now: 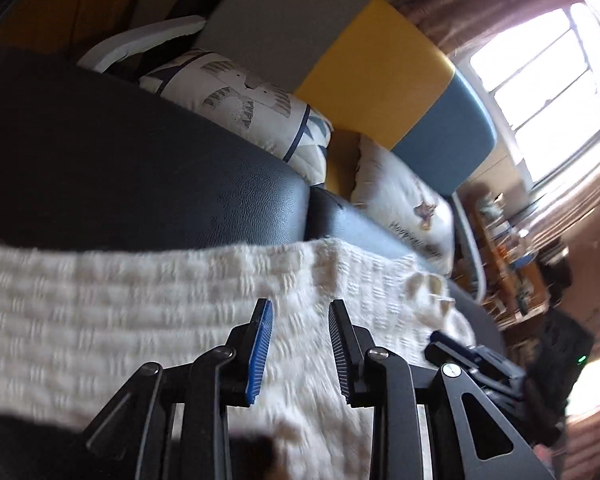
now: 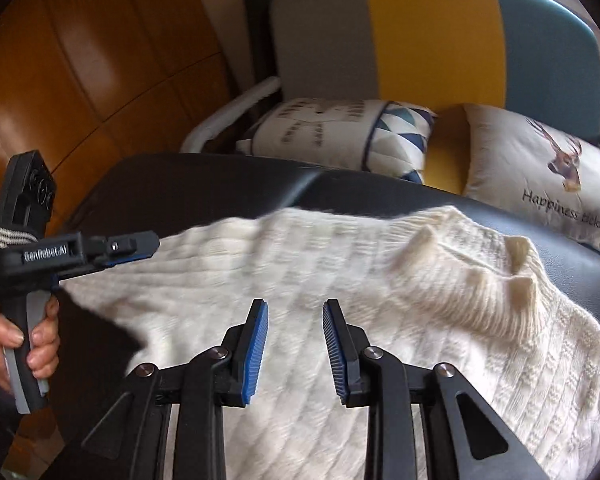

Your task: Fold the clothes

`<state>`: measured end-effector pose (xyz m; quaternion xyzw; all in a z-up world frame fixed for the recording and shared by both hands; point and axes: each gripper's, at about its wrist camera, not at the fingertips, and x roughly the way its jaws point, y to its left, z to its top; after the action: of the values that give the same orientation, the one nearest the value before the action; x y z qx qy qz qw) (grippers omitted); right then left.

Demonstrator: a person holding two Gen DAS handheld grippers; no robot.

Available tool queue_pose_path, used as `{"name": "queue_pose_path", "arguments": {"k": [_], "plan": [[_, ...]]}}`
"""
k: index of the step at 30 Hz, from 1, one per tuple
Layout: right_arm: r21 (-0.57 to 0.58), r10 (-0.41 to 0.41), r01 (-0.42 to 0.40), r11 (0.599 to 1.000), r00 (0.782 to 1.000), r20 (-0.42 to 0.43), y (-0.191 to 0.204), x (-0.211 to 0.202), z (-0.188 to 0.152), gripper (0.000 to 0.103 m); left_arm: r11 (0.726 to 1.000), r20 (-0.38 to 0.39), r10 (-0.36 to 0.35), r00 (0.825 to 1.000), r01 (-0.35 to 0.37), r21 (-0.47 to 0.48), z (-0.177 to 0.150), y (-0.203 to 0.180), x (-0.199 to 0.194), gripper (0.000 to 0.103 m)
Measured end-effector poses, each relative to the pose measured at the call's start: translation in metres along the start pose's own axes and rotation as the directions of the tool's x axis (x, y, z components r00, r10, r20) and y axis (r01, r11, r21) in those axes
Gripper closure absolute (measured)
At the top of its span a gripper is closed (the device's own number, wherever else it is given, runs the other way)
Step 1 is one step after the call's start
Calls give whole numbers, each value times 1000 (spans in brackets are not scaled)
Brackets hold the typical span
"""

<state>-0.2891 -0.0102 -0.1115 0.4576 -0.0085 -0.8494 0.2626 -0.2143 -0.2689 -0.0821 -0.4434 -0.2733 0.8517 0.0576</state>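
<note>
A cream knitted sweater lies spread across the black padded surface, filling the middle and lower right of the right wrist view. The right gripper hangs above its middle, jaws apart with nothing between them. The left gripper also hovers over the knit, jaws parted and empty; in the right wrist view it shows at the left edge, held by a hand. Behind, 2 printed cushions rest against a grey, yellow and blue backrest.
</note>
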Motion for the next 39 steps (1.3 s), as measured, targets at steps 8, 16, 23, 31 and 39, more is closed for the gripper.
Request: {"name": "queue_pose_path", "arguments": {"k": [8,16,23,31,39], "plan": [[56,-92,93,994,995,-24,-30,20,-18,75,985,17,159,987,-157,-64,-4,55,24,96],[138,-1,-6,990,999,52,-46,-16,-18,74,977,3,187,982,-185,-109,-7,53,7,95],[319,72,-94,943,994,80,-132,-62,-20,72,998,-26,3,1000,-1,58,-3,-23,14,70],[362,48,-46,931,999,3,-162,-48,-39,72,949,-238,-268,934,299,105,12,-135,89,54],[207,-3,11,978,999,-39,-160,-45,-57,72,944,-467,-184,865,288,163,26,-206,203,47]]}}
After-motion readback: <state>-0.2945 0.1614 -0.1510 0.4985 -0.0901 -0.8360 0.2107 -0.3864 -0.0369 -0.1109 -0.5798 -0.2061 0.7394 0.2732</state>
